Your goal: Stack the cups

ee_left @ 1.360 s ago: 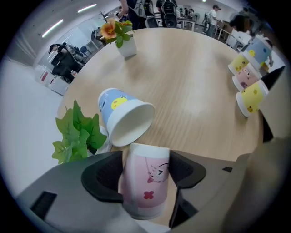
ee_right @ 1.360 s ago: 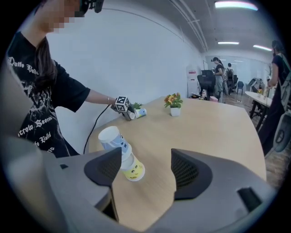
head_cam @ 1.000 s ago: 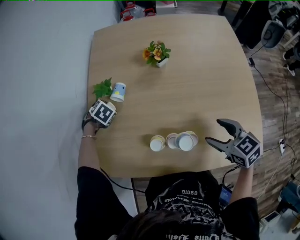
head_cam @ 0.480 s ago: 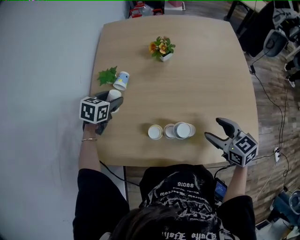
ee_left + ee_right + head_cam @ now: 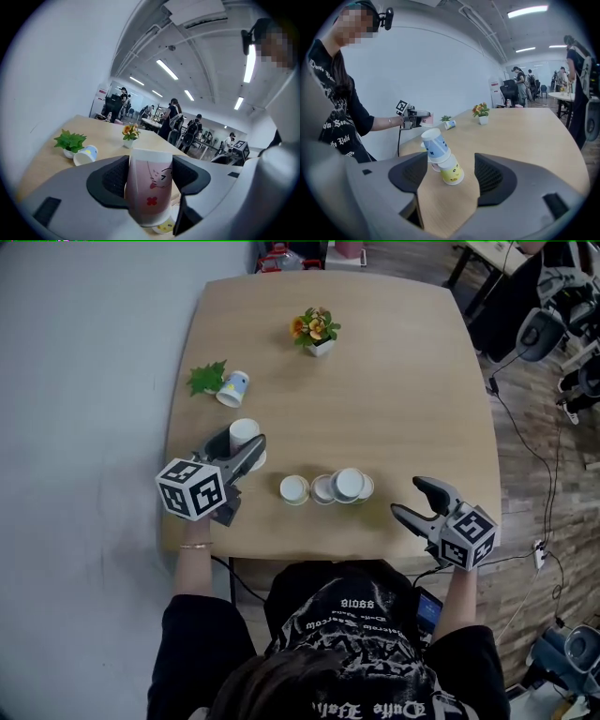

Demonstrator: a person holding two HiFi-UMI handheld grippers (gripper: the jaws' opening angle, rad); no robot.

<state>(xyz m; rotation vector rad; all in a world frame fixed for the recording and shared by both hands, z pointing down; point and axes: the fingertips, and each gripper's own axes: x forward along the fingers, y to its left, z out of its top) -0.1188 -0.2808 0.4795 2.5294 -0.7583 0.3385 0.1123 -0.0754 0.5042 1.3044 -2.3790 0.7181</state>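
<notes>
The pink cup (image 5: 149, 187) is clamped mouth-up between the pads of my left gripper (image 5: 246, 448), over the table (image 5: 412, 399) near its left edge. Just beside it stand a single cup (image 5: 293, 488) and a leaning stack (image 5: 347, 484) (blue atop yellow). My right gripper (image 5: 406, 497) gapes wide, its jaws having just narrowed a little, with nothing between them.

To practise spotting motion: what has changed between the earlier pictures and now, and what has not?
The left gripper, shut on the pink cup, lifted it from beside the green plant toward the middle cups. The right gripper's jaws have just closed slightly, with nothing between them. The middle cups, lying blue cup, plant and flower pot stayed put.
</notes>
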